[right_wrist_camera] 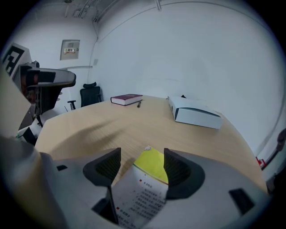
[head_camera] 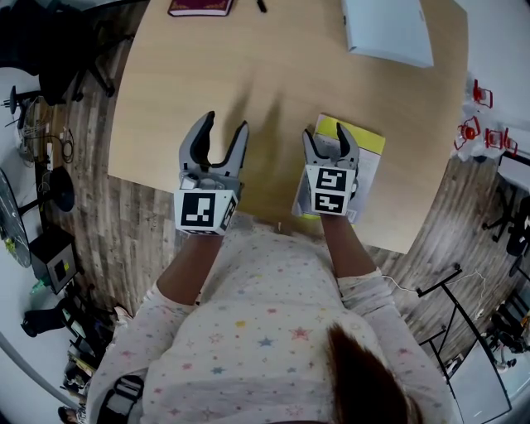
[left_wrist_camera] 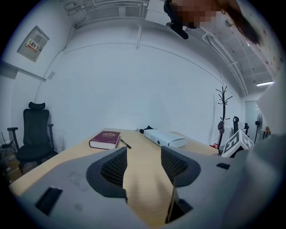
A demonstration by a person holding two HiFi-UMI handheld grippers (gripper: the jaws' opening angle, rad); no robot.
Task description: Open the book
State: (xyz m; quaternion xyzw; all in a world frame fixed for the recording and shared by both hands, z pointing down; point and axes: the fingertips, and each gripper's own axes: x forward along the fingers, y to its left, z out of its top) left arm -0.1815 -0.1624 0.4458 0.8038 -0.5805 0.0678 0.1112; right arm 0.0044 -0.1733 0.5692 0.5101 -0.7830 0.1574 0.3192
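Note:
A thin book (head_camera: 367, 141) with a yellow and white printed cover lies closed on the wooden table (head_camera: 273, 74), near its front right edge. My right gripper (head_camera: 330, 142) hovers over the book's left part, jaws open. In the right gripper view the cover (right_wrist_camera: 147, 179) shows between and below the fingers of that gripper (right_wrist_camera: 142, 163); whether they touch it I cannot tell. My left gripper (head_camera: 224, 132) is open over bare wood to the book's left. It has nothing between its jaws in the left gripper view (left_wrist_camera: 144, 163).
A maroon hardcover book (head_camera: 199, 7) and a dark pen (head_camera: 262, 5) lie at the table's far edge. A flat white box (head_camera: 387, 29) sits at the far right. A black office chair (left_wrist_camera: 35, 134) and a coat stand (left_wrist_camera: 223, 114) stand beyond the table.

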